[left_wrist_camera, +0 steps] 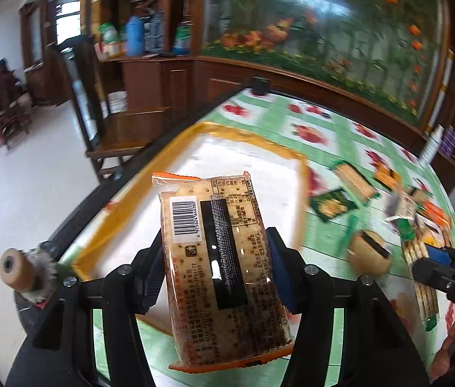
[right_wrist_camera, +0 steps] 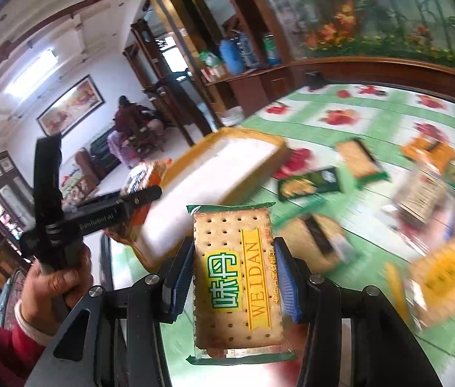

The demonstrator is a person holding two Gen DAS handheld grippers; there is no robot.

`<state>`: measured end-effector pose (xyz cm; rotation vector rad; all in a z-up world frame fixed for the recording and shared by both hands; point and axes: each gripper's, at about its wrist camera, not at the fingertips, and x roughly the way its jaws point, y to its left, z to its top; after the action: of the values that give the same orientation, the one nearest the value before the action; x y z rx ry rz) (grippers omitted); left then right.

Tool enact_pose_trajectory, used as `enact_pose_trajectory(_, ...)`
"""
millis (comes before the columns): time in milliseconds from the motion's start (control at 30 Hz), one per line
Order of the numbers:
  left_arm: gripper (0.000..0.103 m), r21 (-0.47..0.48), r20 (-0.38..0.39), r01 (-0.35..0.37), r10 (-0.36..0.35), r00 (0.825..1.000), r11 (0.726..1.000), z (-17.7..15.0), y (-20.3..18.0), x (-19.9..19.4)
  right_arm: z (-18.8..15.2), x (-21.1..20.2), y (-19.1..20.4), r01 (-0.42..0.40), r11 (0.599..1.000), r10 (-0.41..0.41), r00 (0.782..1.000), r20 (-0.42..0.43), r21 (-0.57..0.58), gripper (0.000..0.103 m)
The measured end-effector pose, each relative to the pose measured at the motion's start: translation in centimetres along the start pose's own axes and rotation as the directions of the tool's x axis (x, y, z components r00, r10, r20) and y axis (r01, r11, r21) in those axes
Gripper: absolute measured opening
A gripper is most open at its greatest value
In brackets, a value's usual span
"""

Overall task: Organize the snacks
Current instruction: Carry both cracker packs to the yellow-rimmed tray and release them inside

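My left gripper [left_wrist_camera: 216, 258] is shut on an orange-edged cracker pack [left_wrist_camera: 214, 258], held back side up with its barcode showing, above the near edge of a yellow-rimmed white tray [left_wrist_camera: 246, 138]. My right gripper [right_wrist_camera: 232, 274] is shut on a green-edged cracker pack [right_wrist_camera: 237, 277] marked WEIDAN, held above the table. The tray [right_wrist_camera: 243, 137] lies ahead and left of it. The left gripper [right_wrist_camera: 140, 198] shows at the left of the right wrist view with its orange pack [right_wrist_camera: 143, 177]. The right gripper's body [left_wrist_camera: 443, 267] shows at the right edge of the left wrist view.
Several loose snack packs lie on the green flowered tablecloth [left_wrist_camera: 324, 235], among them a dark green pack [left_wrist_camera: 332, 204], a round bun pack [left_wrist_camera: 369, 253] and an orange pack [right_wrist_camera: 430, 148]. A wooden cabinet [left_wrist_camera: 150, 80] and flower mural stand behind the table. The table's left edge drops to the floor.
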<state>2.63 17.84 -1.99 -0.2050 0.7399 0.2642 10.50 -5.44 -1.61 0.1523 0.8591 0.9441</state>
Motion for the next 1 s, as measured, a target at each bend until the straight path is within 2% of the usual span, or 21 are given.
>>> enact_pose_trajectory(167,0.057,-0.048,-0.009,-0.015,0.014,1.000,0.999,-0.1,2.3,1.1,2.3,4.5,2.9,-0.047,0.998,0.046,0.999,-0.011,-0.035,0.048)
enact_pose_trajectory(300,0.057,-0.060,-0.020,-0.029,0.028,0.999,0.998,-0.2,3.1,2.4,3.6,7.5,4.0,-0.077,0.997,0.077,0.997,-0.009,-0.020,0.048)
enact_pose_trajectory(567,0.057,-0.086,-0.048,-0.043,0.039,0.998,0.995,0.2,4.9,4.4,5.5,13.6,4.8,-0.077,0.997,0.077,0.997,-0.027,0.011,0.048)
enact_pose_trajectory(833,0.056,-0.077,-0.101,-0.086,0.078,0.992,0.993,0.5,5.3,7.3,6.0,18.5,5.2,0.002,1.000,-0.001,0.996,-0.090,0.006,0.048)
enact_pose_trajectory(1000,0.056,-0.054,-0.118,-0.111,0.104,0.988,0.992,0.3,5.0,7.9,5.9,19.8,5.2,0.067,0.997,-0.070,0.991,-0.111,-0.026,0.048)
